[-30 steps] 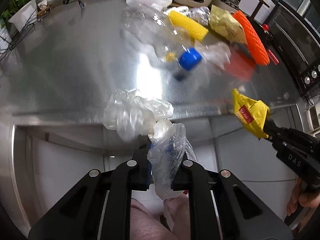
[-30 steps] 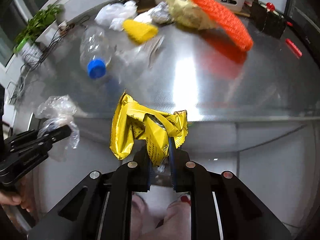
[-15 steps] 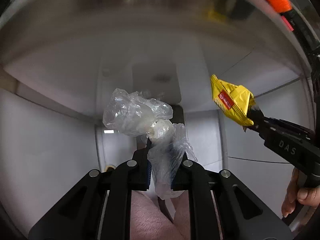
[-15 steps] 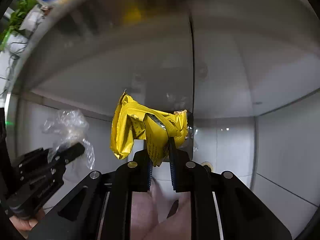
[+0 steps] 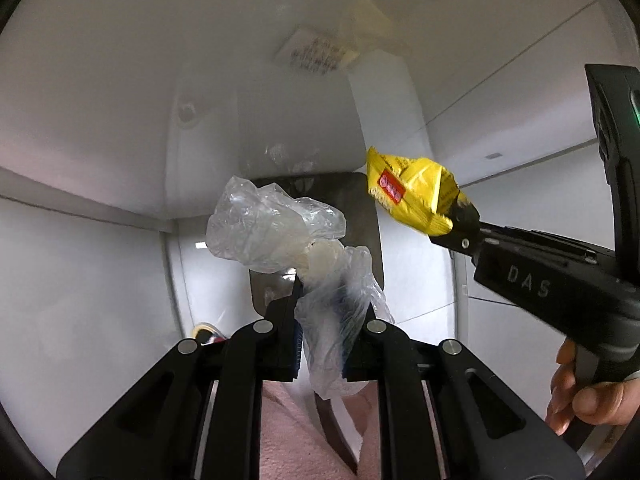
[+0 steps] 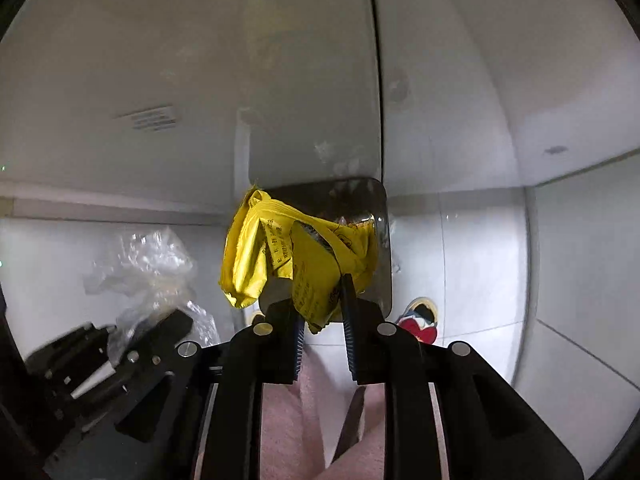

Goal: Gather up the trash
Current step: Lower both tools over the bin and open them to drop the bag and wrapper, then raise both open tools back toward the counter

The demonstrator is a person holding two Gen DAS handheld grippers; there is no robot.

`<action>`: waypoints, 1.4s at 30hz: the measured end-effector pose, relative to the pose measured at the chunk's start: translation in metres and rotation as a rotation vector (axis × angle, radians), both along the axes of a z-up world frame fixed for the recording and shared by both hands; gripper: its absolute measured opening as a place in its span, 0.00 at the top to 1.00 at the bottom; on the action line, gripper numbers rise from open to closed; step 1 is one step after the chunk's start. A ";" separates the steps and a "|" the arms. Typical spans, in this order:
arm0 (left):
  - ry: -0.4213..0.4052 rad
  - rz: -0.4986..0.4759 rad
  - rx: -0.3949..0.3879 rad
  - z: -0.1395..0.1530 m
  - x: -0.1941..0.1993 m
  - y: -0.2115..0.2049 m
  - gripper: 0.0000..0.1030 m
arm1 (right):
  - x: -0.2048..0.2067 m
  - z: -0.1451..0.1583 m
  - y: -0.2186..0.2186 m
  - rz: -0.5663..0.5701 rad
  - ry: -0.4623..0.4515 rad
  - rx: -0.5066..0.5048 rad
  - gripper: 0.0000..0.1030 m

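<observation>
You see white cabinet doors (image 6: 460, 80), a pale tiled floor (image 6: 480, 248), and perhaps a red-and-white slipper (image 6: 420, 318) below.

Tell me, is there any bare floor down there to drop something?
Yes: bare white tiles right of the bin, past the red slipper. Over the bin it's crowded: yellow wrapper and clear bag hang side by side.

The left gripper (image 5: 332, 300) pointed steeply downward, its jaws clamped on a crumpled clear plastic bag (image 5: 276, 232). To its right, the right gripper (image 5: 460, 226), carried by a hand (image 5: 584, 392), gripped a yellow wrapper (image 5: 412, 196). A dark square bin opening (image 5: 360, 192) lay below both, against white cabinet panels (image 5: 100, 120).
</observation>
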State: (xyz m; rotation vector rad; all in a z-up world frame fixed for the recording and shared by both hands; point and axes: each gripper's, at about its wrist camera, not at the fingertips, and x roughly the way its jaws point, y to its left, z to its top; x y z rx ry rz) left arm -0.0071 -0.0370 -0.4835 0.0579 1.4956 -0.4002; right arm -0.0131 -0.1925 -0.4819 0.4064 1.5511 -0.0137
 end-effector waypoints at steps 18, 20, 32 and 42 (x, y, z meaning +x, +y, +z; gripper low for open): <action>-0.050 0.015 0.000 0.027 0.011 0.008 0.36 | 0.007 0.039 -0.010 -0.029 -0.071 -0.005 0.46; -0.065 0.020 0.002 0.036 0.010 0.013 0.30 | 0.005 0.054 -0.014 -0.027 -0.088 -0.016 0.46; -0.279 0.055 0.009 0.170 0.007 0.039 0.09 | 0.000 0.201 -0.012 0.045 -0.351 -0.134 0.21; -0.420 0.091 -0.015 0.267 0.035 0.050 0.12 | 0.040 0.288 -0.011 0.039 -0.550 -0.155 0.20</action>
